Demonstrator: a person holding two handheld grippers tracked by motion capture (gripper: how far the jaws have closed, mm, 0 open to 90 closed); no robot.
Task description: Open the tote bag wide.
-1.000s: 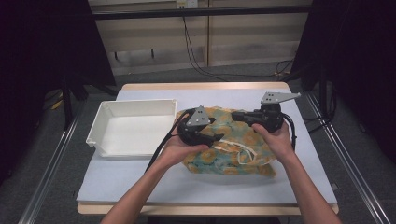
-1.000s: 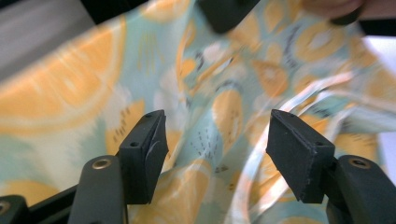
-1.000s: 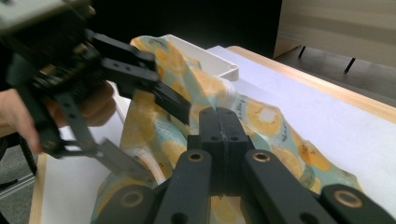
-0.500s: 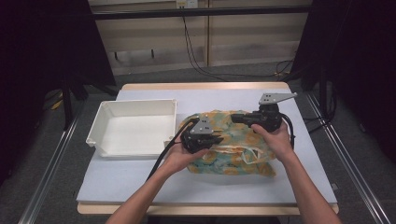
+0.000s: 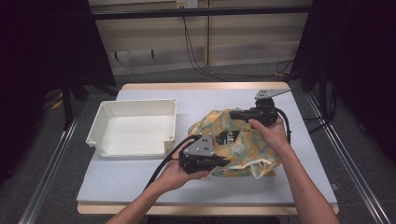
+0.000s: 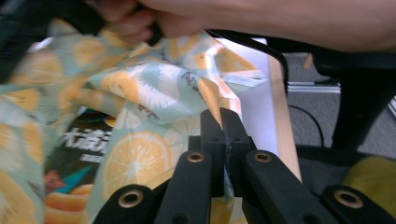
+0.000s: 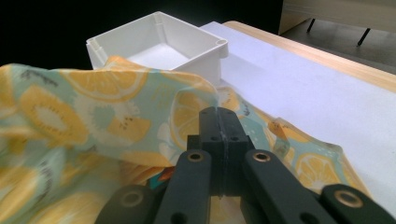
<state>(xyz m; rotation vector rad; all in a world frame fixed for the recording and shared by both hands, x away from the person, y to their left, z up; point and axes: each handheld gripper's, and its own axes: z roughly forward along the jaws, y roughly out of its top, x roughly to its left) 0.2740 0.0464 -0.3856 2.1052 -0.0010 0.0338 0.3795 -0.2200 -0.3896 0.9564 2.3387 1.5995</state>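
Fruit-print cloth bag [image 5: 233, 147] lies crumpled on the right half of the table [image 5: 299, 186], nearer the front edge than the back; orange-slice and kiwi pattern on pale green. A dark printed packet [image 5: 229, 136] shows through the bag's mouth, lettering too blurred to read.

Left hand-held gripper [image 5: 224, 162] sits at the bag's front-left side, near the front edge of the table. In the left gripper view its jaws stand pressed together on a fold of the bag [image 6: 154, 93], the cloth pinched between the pads; they have just been closing onto it.

Right hand-held gripper [image 5: 232, 114] is at the bag's back edge, held level, with its grey three-cornered plate on top. In the right gripper view the jaws are clenched on a raised edge of the bag [image 7: 93, 107], lifting the cloth into a ridge.

The two grips are on opposite sides of the mouth, well apart.

White tray [image 5: 135, 112] stands on the left half of the table, just beside the bag, not touching it as far as the high view shows. In the right gripper view the tray [image 7: 205, 51] sits beyond the lifted cloth
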